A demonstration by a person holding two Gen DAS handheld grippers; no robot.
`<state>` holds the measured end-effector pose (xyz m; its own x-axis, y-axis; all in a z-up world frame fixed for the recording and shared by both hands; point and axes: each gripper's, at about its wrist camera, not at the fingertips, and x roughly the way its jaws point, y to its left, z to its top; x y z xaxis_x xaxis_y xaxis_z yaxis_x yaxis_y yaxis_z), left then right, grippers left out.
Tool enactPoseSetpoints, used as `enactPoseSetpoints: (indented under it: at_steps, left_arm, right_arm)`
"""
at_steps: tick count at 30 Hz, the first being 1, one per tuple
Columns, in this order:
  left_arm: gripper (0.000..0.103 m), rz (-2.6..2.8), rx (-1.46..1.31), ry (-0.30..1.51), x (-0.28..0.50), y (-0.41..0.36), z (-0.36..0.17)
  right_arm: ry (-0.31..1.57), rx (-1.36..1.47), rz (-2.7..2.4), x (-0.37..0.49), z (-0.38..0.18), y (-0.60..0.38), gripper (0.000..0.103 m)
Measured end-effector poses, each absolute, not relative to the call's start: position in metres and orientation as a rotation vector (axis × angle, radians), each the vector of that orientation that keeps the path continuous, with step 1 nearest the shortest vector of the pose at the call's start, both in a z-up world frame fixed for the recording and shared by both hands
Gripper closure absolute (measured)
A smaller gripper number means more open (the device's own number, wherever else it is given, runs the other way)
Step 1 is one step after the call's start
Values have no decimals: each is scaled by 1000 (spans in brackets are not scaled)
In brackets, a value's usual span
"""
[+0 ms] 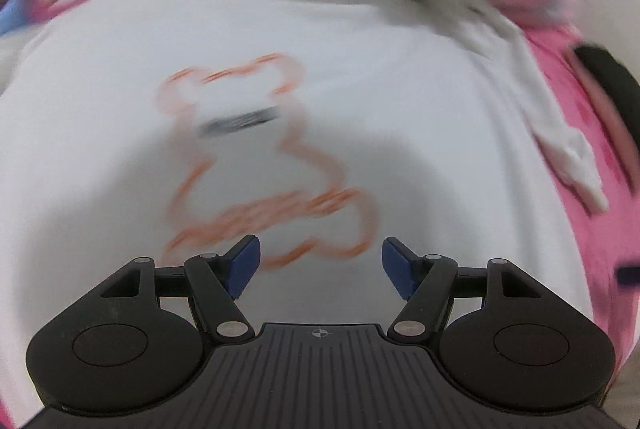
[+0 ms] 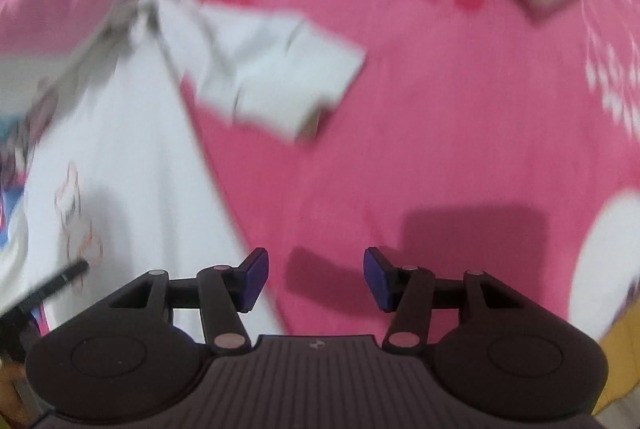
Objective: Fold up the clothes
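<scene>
The white T-shirt (image 1: 304, 29), printed with an orange bear outline (image 1: 264, 157), lay spread face-up on a pink blanket (image 2: 420, 149), its sleeve (image 2: 272, 69) flung out sideways and not yet tucked in. No fold seemed to have been made; sleeves and body were all left to do. The left gripper (image 1: 321, 265) hung over the shirt's lower front, jaws apart and empty. The right gripper (image 2: 316, 279) hovered just beside the shirt's edge over bare blanket, likewise parted, holding nothing.
</scene>
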<state>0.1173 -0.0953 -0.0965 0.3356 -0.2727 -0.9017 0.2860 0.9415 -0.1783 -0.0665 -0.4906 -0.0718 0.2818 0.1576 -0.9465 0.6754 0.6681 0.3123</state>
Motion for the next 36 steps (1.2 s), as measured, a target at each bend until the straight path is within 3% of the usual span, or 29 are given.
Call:
enactPoseSetpoints:
  at_steps: [14,21,31,36]
  left_arm:
    - [37,72,-274,1235,-14,85,-79]
    - [39,143,-276,1273,-81,95,-89]
    - [40,161,-197,1248,-114,97,-94]
    - [51,87,-215,1251,-109,100,-100]
  right_arm:
    - [1323,749,-317,-95,-86,-454,48]
    - [1316,743,-237,-89,-87,-460,47]
    - [1306,689,-141,-84,-76,-461,48]
    - [1280,711,-133,-78,-77,-458,48]
